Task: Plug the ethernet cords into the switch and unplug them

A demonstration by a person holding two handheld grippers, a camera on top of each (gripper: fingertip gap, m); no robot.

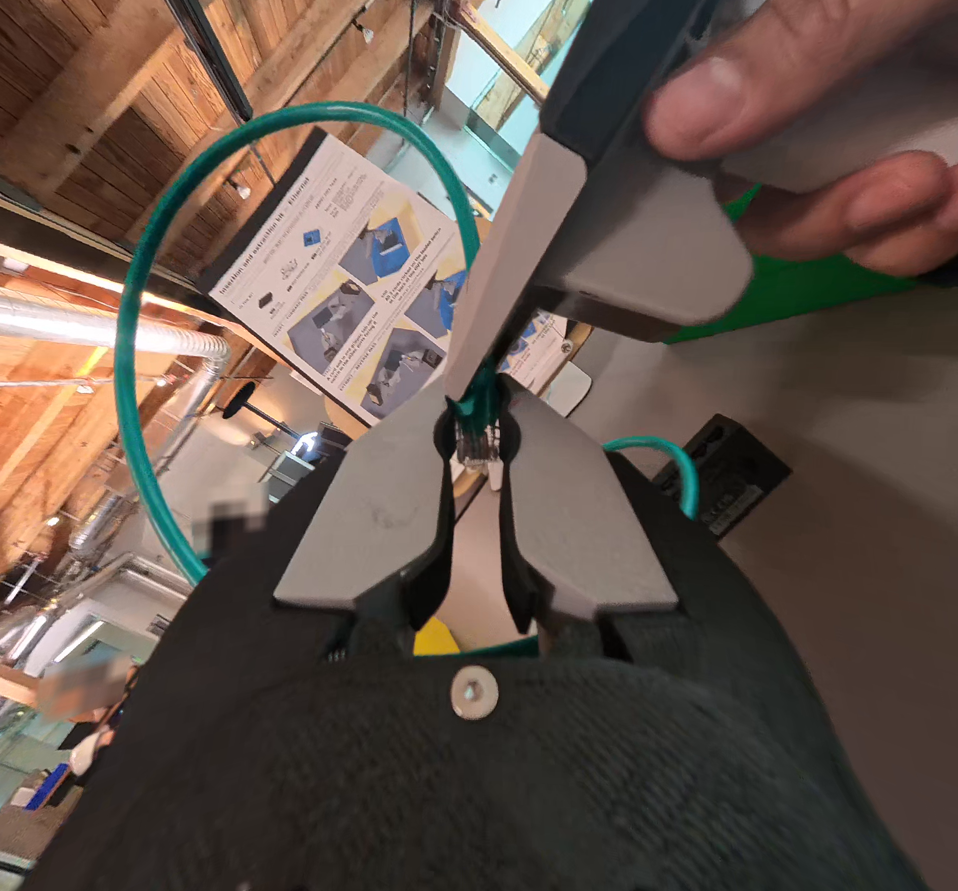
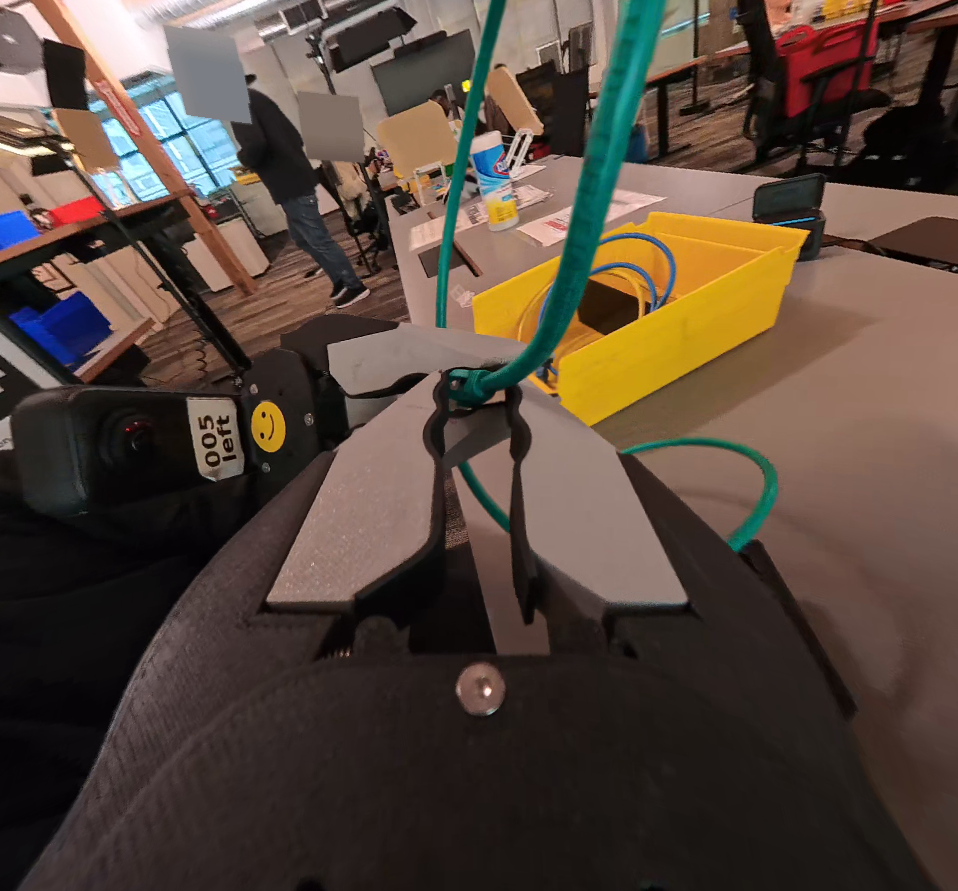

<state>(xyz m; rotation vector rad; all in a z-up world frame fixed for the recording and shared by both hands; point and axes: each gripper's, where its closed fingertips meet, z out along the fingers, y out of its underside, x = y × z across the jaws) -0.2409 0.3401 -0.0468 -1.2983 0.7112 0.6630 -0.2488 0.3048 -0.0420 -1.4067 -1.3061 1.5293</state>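
A green ethernet cord [image 1: 129, 348] loops up on the left. Its clear plug [image 1: 477, 443] sits between my left gripper's [image 1: 477, 430] fingertips, which are shut on it. My right gripper [image 1: 482, 376], held by a hand [image 1: 829, 88], comes in from the upper right and pinches the green boot just behind the plug. In the right wrist view my right gripper [image 2: 477, 394] is closed around the green cord [image 2: 596, 166], with a left finger [image 2: 404, 353] beside it. The black switch [image 1: 726, 477] lies on the grey table, and the cord's other end curves to it.
A yellow bin [image 2: 648, 363] with blue and yellow cords and a black box stands ahead on the table. Behind it are a wipes canister [image 2: 492, 182] and a dark case [image 2: 788, 202]. An instruction sheet [image 1: 337, 285] stands upright. A person [image 2: 290, 166] stands farther off. The grippers are tip to tip, or close to it. Left tips and right tips are each some 20 cm from the black switch [image 1: 726, 477].
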